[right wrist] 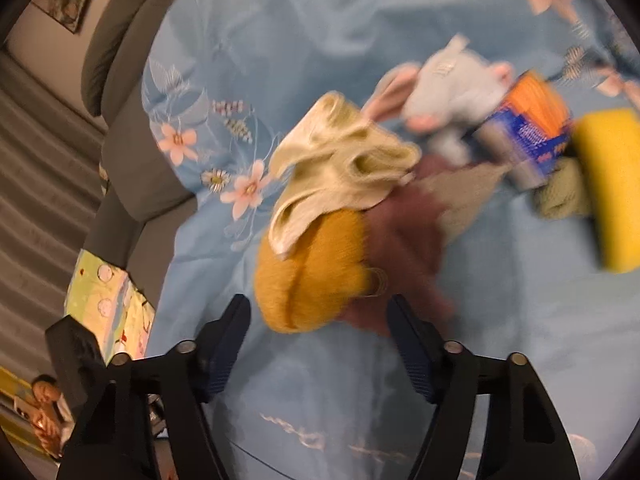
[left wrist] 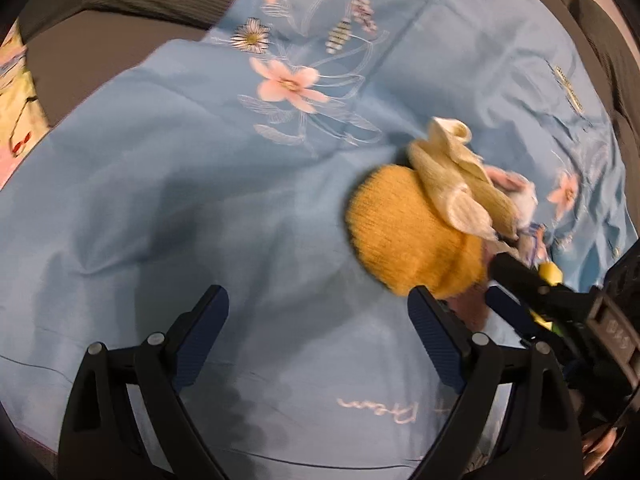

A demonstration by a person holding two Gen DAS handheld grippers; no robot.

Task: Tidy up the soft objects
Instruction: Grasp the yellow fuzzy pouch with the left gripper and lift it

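On the blue sheet (right wrist: 320, 20), mustard beanie (right wrist: 308, 268) lies crown toward released right tool (right wrist: 320, 340).

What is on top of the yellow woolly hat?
A cream knitted cloth lies draped over the top of the yellow woolly hat. The part of the hat beneath it is covered, so anything tucked there cannot be seen.

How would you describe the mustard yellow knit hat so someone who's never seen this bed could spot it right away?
Start at the light blue flowered bedspread and find the pile of soft things near its middle. At the pile's near edge, just ahead of the right gripper, sits the mustard knit hat, a cream sock draped over its top. It is the only rounded, ribbed, deep yellow piece; the yellow sponge is a flat, brighter block.
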